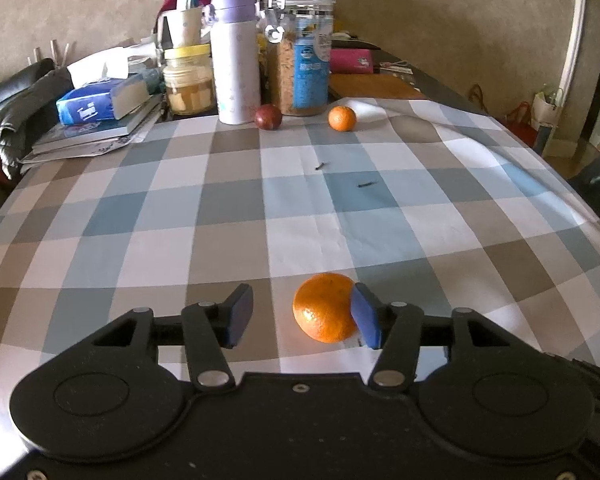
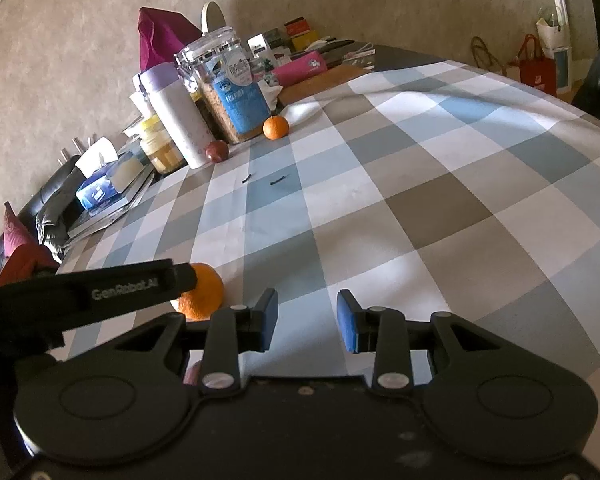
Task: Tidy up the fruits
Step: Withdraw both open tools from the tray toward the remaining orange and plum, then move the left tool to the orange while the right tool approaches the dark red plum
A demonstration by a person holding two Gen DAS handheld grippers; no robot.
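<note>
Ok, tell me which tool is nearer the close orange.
Left. The left tool has the near orange between its open pads; the right tool sits beside it, empty.

table [image 1: 148, 216]: checked cloth | near: orange [image 1: 324, 307] | far: orange [image 1: 342, 118], plum [image 1: 268, 117], jars

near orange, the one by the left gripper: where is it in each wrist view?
Left wrist: near orange low centre, against the left gripper's right pad, left pad clear.
Right wrist: lower left, partly behind the left gripper's finger.
Shared landmark: far orange by the clear jar.
</note>
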